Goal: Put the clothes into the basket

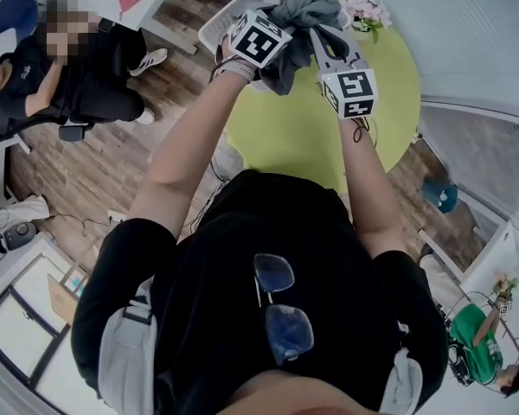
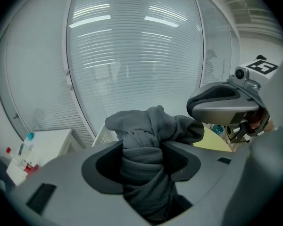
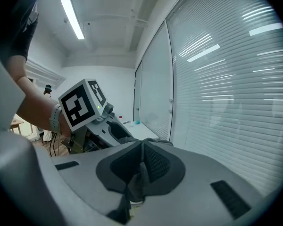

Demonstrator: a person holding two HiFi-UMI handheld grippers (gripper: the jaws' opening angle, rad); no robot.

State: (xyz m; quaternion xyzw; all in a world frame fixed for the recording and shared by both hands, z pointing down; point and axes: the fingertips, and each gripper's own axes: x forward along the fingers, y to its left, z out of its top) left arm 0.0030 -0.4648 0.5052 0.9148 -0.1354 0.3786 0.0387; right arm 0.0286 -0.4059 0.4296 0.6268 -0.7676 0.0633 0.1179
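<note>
A dark grey garment [image 1: 299, 7] hangs bunched between both raised grippers, above the near rim of a white lattice basket [image 1: 227, 15] and the far part of a round green table [image 1: 303, 128]. My left gripper [image 1: 278, 26] is shut on a thick wad of the grey garment [image 2: 142, 140], which fills the gap between its jaws [image 2: 144, 154]. My right gripper [image 1: 322, 40] holds a thin fold of the same cloth [image 3: 132, 185], its jaws nearly together [image 3: 141, 166]. The two grippers are close side by side; each shows in the other's view.
A bunch of pale flowers [image 1: 364, 9] lies on the table's far edge. A person in black sits on a chair [image 1: 78, 72] at the left on the wooden floor. A white side table with small bottles [image 2: 23, 154] stands beside glass walls with blinds.
</note>
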